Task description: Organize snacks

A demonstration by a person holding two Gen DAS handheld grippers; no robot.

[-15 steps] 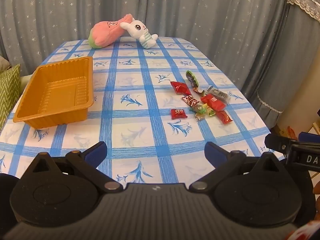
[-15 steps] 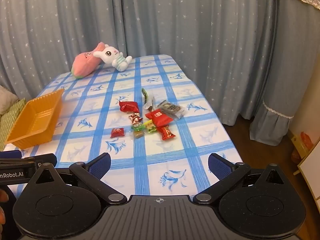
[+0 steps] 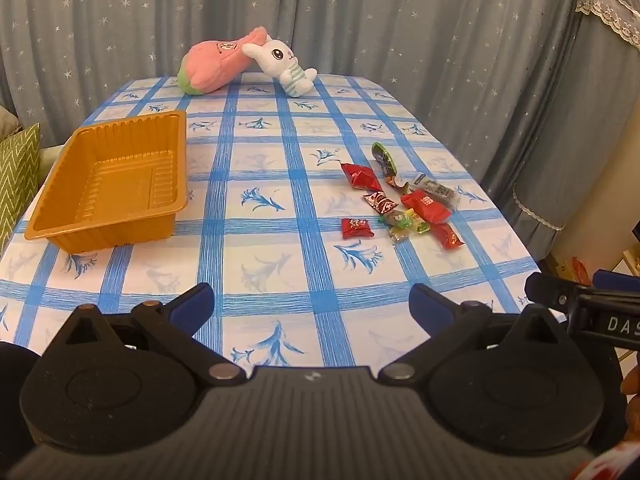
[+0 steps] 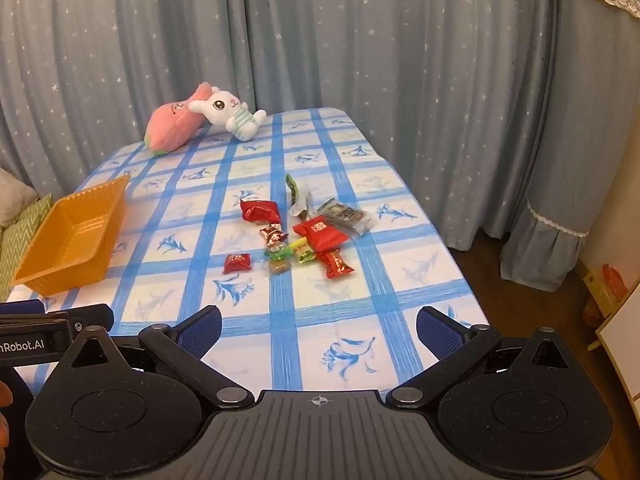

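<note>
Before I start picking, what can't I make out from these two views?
- Snack pile: wrappers overlap, exact count unclear in both views.
- Wrapper print: too small to read.
- Tray: in the right wrist view, near wall hides part of its floor.
- Table: near edge hidden behind left gripper body.

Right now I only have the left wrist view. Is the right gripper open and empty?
Observer: Yes. The right gripper is wide open, with nothing between its fingers.
Operator: Where are the snacks relative to it?
Observer: The snacks lie straight ahead of it, about centred between its fingers.
Operator: Anything off the table's right edge?
Observer: Bare brown floor right beside that edge.
</note>
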